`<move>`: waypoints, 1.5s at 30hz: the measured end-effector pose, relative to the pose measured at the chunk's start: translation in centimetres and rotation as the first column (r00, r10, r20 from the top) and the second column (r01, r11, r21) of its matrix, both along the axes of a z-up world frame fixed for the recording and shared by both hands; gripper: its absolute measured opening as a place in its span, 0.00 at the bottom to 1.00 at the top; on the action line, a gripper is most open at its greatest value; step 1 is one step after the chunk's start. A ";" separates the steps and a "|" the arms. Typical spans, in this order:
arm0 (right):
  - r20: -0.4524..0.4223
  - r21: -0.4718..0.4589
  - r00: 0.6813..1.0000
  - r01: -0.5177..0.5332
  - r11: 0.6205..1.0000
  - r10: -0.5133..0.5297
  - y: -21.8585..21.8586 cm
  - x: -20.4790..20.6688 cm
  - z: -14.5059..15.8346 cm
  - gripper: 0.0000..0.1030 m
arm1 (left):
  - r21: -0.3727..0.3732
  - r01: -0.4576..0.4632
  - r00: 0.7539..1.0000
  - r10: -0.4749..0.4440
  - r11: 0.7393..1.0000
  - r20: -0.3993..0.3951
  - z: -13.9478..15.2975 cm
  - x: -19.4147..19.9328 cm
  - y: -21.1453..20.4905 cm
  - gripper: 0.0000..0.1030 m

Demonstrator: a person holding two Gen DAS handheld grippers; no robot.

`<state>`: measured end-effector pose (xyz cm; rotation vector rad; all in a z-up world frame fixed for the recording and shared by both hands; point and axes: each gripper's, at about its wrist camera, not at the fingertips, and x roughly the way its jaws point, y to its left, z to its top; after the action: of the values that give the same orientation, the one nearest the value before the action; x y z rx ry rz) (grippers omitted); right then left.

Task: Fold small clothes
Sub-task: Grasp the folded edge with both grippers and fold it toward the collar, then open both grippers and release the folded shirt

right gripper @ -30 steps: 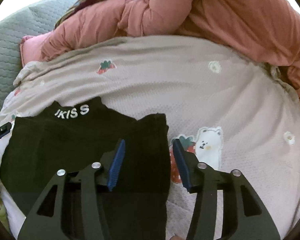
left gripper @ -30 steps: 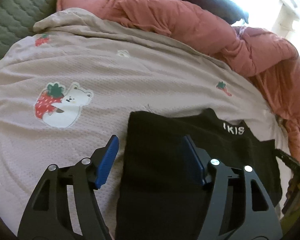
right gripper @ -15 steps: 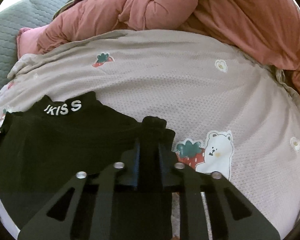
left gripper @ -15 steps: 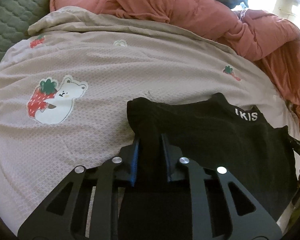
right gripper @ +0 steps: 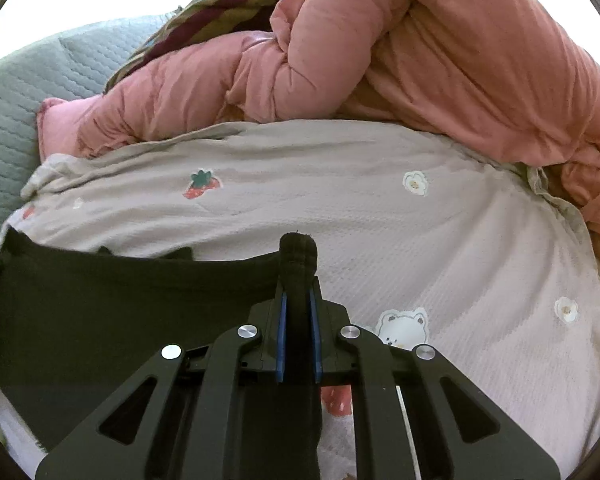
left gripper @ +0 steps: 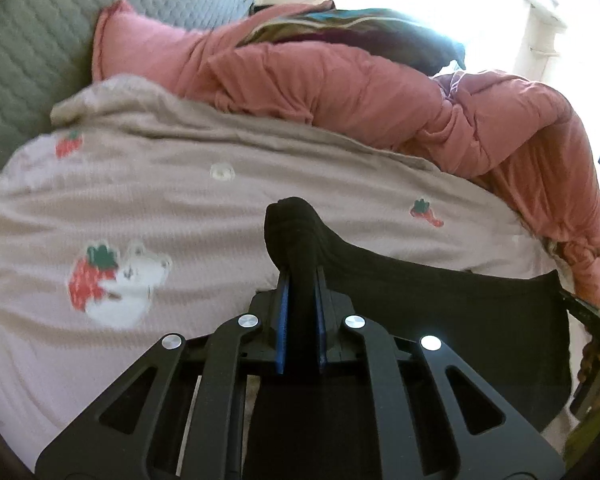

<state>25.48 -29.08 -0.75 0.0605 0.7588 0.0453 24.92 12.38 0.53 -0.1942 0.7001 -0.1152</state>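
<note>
A small black garment [left gripper: 440, 300] lies on a beige sheet printed with strawberries and bears [left gripper: 180, 208]. In the left wrist view my left gripper [left gripper: 300, 280] is shut on the garment's left corner, and a bunch of black cloth sticks up past the blue pads. My right gripper [right gripper: 298, 292] is shut on the garment's [right gripper: 120, 300] right corner in the same way, with cloth poking out above its fingers. Both corners are raised off the sheet, and the cloth sags between them. The white lettering on the waistband is hidden now.
A bulky pink quilt [left gripper: 340, 88] is piled along the far side of the sheet [right gripper: 380, 216], with a striped cloth [right gripper: 220, 12] on top. A grey quilted cover [left gripper: 40, 60] lies at the left. The other gripper's tip [left gripper: 588, 316] shows at the right edge.
Both grippers went from open around the garment's corners to shut on them, then rose a little, lifting the corners off the sheet. The waistband lettering dropped out of sight.
</note>
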 end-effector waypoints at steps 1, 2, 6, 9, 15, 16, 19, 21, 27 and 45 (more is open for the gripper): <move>-0.022 -0.003 1.000 0.006 1.000 -0.006 0.1 0.4 -0.6 0.09 | 0.010 -0.005 1.000 0.005 1.000 -0.004 -0.4 0.3 0.0 0.04; -0.040 -0.001 0.999 0.011 1.000 -0.011 0.1 0.7 -1.2 0.09 | 0.028 -0.008 1.000 0.008 1.000 -0.016 -1.0 0.6 -0.2 0.05; -0.089 -0.024 0.996 0.025 0.999 -0.027 0.2 1.2 -2.9 0.09 | 0.104 -0.011 0.993 0.023 0.994 -0.114 -4.1 1.8 -0.6 0.05; -0.108 -0.039 0.993 0.041 0.998 -0.045 0.2 1.3 -3.6 0.09 | 0.094 -0.018 0.987 0.033 0.995 -0.157 -5.5 2.1 -0.2 0.08; -0.119 -0.074 0.991 0.060 0.995 -0.068 0.3 1.3 -4.0 0.15 | 0.099 -0.025 0.987 0.040 0.995 -0.154 -5.4 1.5 0.0 0.10; -0.125 -0.080 0.989 0.064 0.995 -0.074 0.3 1.3 -4.1 0.16 | 0.099 -0.025 0.987 0.041 0.995 -0.155 -5.4 1.5 0.0 0.11; -0.133 -0.081 0.987 0.083 0.993 -0.093 0.0 1.2 -3.9 0.25 | 0.115 -0.037 0.988 0.054 0.993 -0.147 -4.9 1.0 0.0 0.16; -0.133 -0.074 0.986 0.087 0.994 -0.096 -0.3 0.9 -3.7 0.27 | 0.119 -0.047 0.989 0.063 0.992 -0.134 -4.4 0.7 0.0 0.17; -0.108 -0.068 0.988 0.107 0.992 -0.114 -0.8 -0.6 -2.4 0.37 | 0.120 -0.088 0.989 0.101 0.989 -0.111 -2.9 -0.7 1.0 0.24; 0.024 -0.042 0.999 -0.035 0.999 0.036 3.1 -8.4 3.1 0.62 | 0.075 -0.067 0.997 0.069 0.995 -0.023 0.9 -5.3 -0.4 0.55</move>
<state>17.09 -25.95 2.36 0.0066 0.7358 0.0633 19.58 12.01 1.40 -0.1480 0.7209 -0.0218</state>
